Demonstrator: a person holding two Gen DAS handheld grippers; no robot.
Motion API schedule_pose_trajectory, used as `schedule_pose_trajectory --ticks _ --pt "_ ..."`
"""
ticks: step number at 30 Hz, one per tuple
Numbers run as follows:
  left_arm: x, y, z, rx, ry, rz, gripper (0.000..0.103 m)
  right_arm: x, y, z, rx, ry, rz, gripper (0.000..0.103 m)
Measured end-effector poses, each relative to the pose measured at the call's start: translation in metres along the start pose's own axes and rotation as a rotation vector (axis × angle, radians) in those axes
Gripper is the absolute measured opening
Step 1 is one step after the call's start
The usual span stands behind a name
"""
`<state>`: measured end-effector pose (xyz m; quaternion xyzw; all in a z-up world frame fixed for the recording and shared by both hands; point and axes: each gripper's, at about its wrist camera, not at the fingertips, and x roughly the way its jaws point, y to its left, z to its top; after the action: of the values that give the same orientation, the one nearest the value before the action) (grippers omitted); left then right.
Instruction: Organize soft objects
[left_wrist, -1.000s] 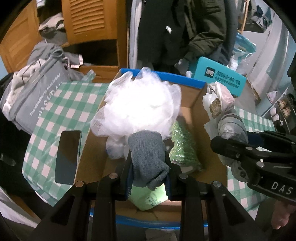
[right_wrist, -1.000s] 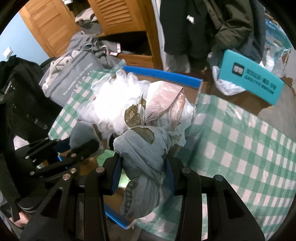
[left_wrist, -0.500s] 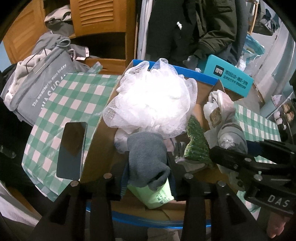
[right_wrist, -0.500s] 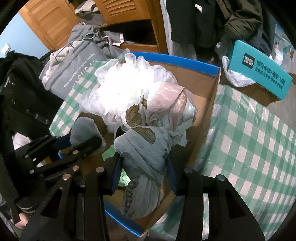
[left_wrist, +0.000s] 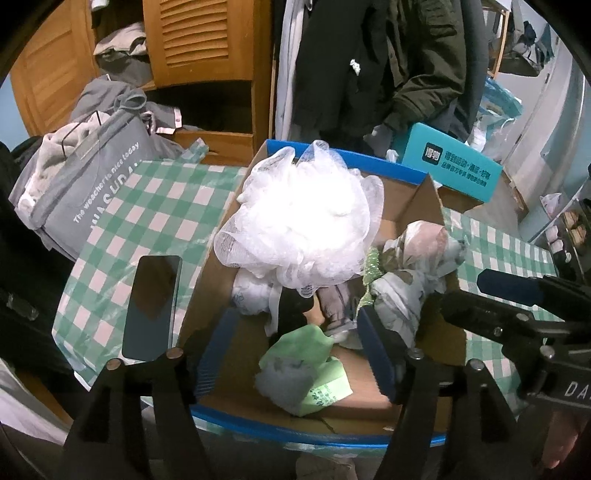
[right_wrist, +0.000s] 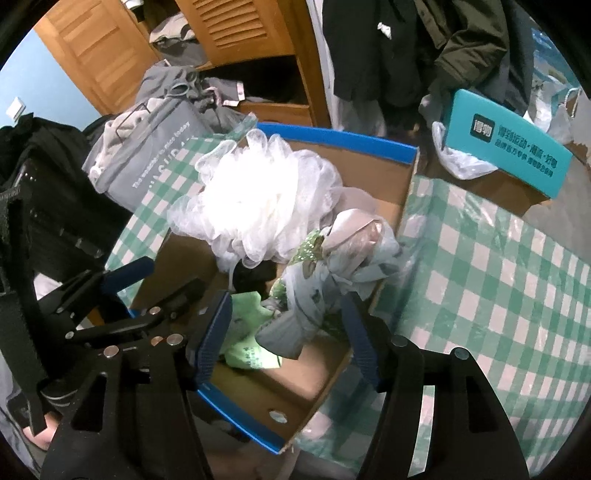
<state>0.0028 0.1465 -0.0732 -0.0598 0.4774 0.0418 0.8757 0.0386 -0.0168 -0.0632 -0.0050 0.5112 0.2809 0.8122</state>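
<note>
Since the earlier frames both tongs have let go: the grey sock that sat clamped in the left tongs now lies in the cardboard box, on the green packet just ahead of the tips. The knotted cloth bundle, clamped in the right tongs before, now rests in the box too.

Surface: worktop covered with a green-and-white checked cloth. The box, edged in blue tape, stands on it directly ahead of both tongs. Inside: white mesh bath sponge at the far end, well beyond the tips; green scrubby item between sponge and bundle; bundle near the right wall. A dark phone lies on the cloth just left of the left tongs.

Room: wooden louvred wardrobe beyond the worktop, dark coats hanging to its right, grey tote bag far left, teal box far right.

Pose: left tongs stand wide apart, hovering over the near end of the box, nothing between the blue pads. Right tongs are also spread; the bundle's tail hangs between the pads, whether it touches them cannot be told. In the left wrist view the right tongs reach in from the right edge.
</note>
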Motion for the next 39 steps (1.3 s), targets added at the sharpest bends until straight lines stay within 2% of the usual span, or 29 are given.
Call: schedule_pose_trajectory --ticks 5,14,16,20,25,39 --pt "-0.013 -0.004 0.002 0.006 -0.029 -0.011 0.077 -0.013 -0.005 -0.001 0.014 -0.030 -0.009 0.066" --pt "-0.034 -0.014 0.006 0.018 -0.077 -0.049 0.083 -0.045 -0.011 -0.004 0.017 -0.109 -0.078 0.068" --pt "-0.037 -0.017 0.006 0.025 -0.087 -0.047 0.088 -0.051 -0.011 -0.004 0.015 -0.128 -0.095 0.068" --pt "-0.046 -0.025 0.007 0.055 -0.116 -0.013 0.091 -0.064 -0.014 -0.005 0.010 -0.163 -0.110 0.068" --pt "-0.056 -0.032 0.007 0.068 -0.145 -0.028 0.102 -0.077 -0.018 -0.009 0.001 -0.197 -0.145 0.068" --pt "-0.070 -0.061 0.007 0.125 -0.201 0.012 0.102 -0.099 -0.047 -0.024 0.031 -0.248 -0.197 0.068"
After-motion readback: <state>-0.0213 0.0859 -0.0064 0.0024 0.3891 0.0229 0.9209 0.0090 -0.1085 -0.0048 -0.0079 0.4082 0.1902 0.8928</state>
